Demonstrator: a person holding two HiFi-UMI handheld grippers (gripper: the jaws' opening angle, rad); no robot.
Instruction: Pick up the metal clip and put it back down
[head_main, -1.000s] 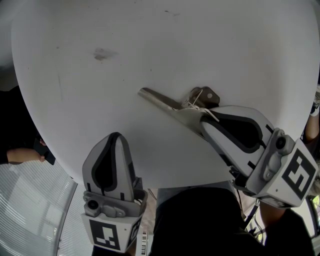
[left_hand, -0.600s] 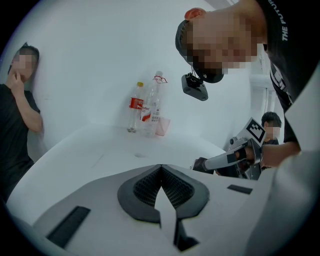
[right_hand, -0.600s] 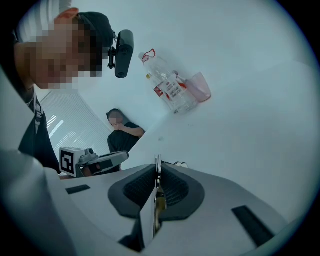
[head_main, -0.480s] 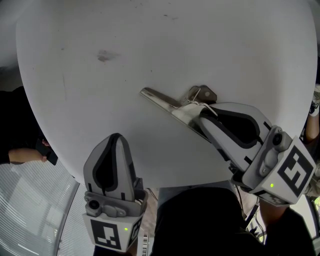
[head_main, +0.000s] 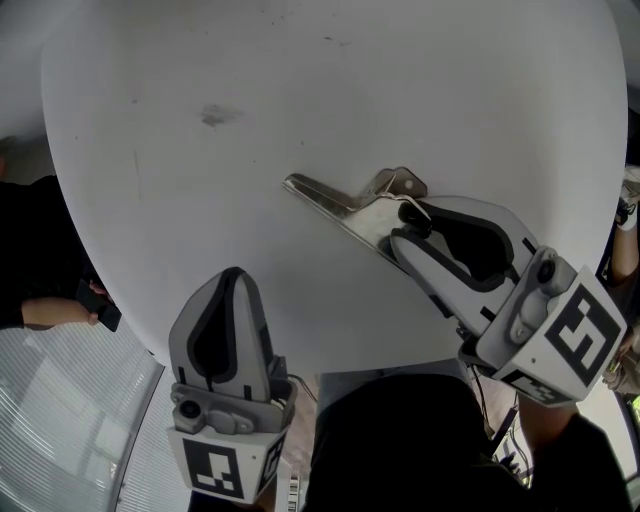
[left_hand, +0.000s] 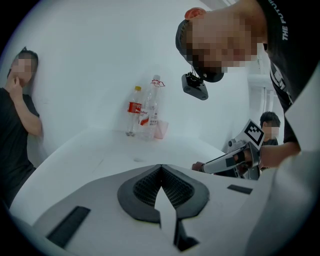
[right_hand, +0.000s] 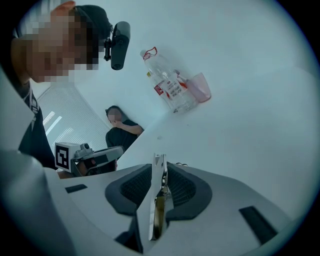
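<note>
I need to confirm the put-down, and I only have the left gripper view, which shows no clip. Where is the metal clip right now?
Observer: The head view shows the metal clip resting on the white round table, right of centre.
Operator: Is the right gripper clamped on it?
Observer: It doesn't look so. The right gripper has just been opening its jaws; in its own view they stand apart with the clip's handle end between them.
Operator: And how does my left gripper sit relative to the clip?
Observer: From above, the left gripper is at the table's near edge, left of the clip and apart from it.
</note>
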